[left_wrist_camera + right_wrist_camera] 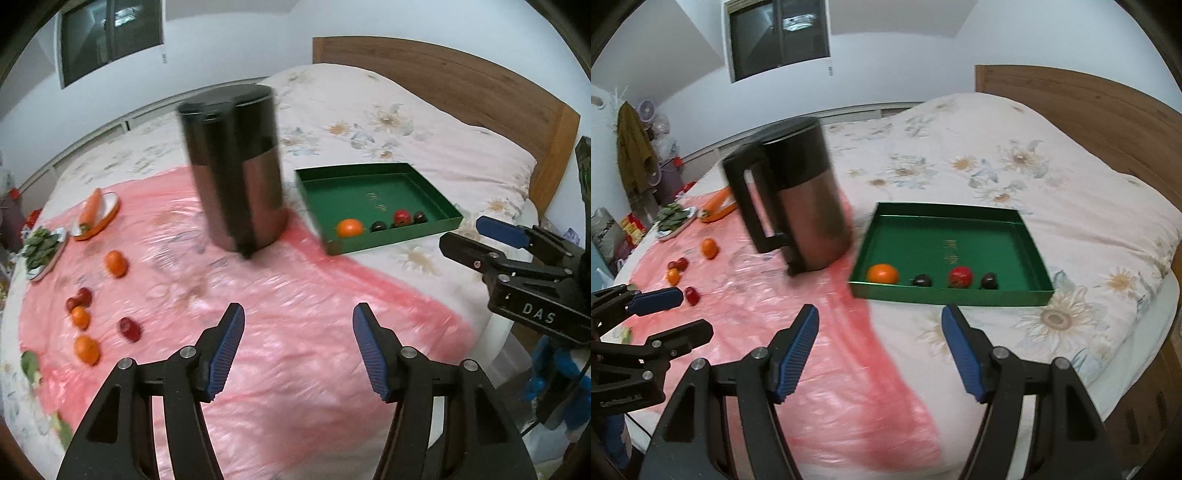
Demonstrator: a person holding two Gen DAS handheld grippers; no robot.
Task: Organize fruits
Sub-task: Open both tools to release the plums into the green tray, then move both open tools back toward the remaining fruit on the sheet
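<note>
right wrist: tray beyond empty right gripper.

Green tray on the quilt, past the pink sheet's right edge. Along its near wall: orange, dark fruit, red fruit, dark fruit. Loose at the sheet's left edge: three oranges, red fruits.

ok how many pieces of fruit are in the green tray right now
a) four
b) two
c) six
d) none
a) the green tray holds four in a row along its near wall: an orange, a dark fruit, a red fruit and another dark fruit.
</note>
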